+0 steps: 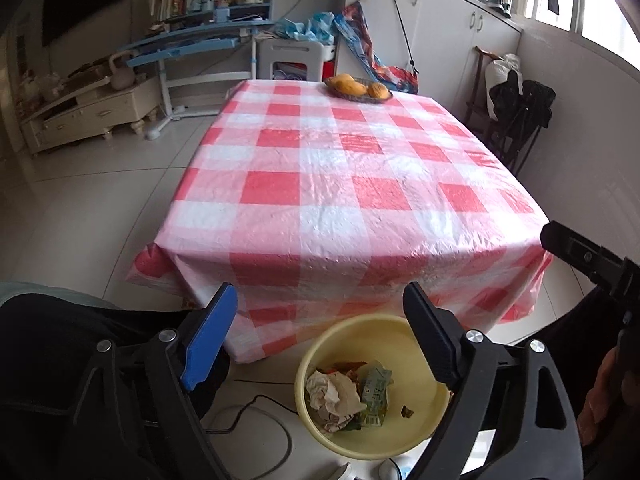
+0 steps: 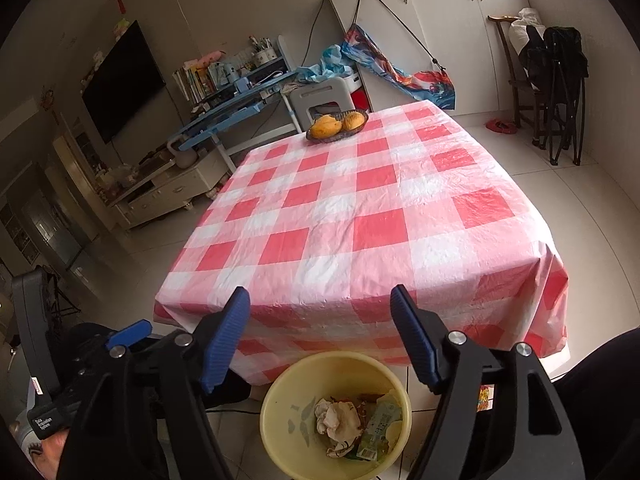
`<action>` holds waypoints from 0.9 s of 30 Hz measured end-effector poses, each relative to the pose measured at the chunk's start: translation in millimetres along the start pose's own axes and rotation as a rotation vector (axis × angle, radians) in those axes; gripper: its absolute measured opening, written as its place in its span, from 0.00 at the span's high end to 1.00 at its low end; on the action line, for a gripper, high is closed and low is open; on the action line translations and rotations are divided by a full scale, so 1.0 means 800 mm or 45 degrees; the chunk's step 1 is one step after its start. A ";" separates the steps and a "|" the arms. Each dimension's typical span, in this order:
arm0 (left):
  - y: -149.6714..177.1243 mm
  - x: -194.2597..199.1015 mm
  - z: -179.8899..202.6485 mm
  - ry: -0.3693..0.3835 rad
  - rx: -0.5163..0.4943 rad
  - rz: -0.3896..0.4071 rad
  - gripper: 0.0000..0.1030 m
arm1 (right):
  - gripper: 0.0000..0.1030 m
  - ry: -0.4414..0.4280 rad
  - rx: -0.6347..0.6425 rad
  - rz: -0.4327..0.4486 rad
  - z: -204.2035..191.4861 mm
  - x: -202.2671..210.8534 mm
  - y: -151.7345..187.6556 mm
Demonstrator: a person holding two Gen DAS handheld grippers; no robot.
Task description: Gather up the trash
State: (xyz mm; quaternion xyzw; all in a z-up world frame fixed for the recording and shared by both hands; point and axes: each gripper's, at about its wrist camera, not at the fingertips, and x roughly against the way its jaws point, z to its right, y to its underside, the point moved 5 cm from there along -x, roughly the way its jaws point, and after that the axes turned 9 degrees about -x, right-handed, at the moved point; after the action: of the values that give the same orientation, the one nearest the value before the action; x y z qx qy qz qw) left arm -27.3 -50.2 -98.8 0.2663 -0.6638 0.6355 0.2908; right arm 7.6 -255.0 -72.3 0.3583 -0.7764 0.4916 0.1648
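My right gripper [image 2: 320, 332] hangs with jaws apart, empty, above the yellow bin [image 2: 276, 432] holding crumpled paper [image 2: 336, 420] and a green wrapper [image 2: 380, 428]. Beyond, the table [image 2: 360, 216] carries a fruit basket [image 2: 337, 124].

A bin [image 1: 320, 356] holding crumpled trash [image 1: 348, 396] stands on the floor before the table [image 1: 340, 168], whose far edge bears a fruit basket [image 1: 358, 90].

The yellow bin's [image 1: 320, 432] near rim is being hidden behind a gripper finger [image 1: 434, 340]; wrapper [image 2: 380, 428] print is being rendered too small to read.
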 end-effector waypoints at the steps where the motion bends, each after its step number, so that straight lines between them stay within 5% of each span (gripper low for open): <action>1: -0.002 0.002 -0.003 -0.009 0.010 0.013 0.18 | 0.31 0.004 0.012 0.006 -0.002 0.000 0.001; 27: -0.009 0.014 -0.018 -0.095 0.044 0.077 0.10 | 0.22 0.064 0.207 0.103 -0.032 0.008 0.005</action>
State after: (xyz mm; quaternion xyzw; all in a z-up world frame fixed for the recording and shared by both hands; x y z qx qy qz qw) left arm -29.0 -36.4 -85.4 0.2746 -0.6708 0.6451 0.2418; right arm -2.3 -233.6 -59.2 0.3264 -0.7434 0.5681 0.1346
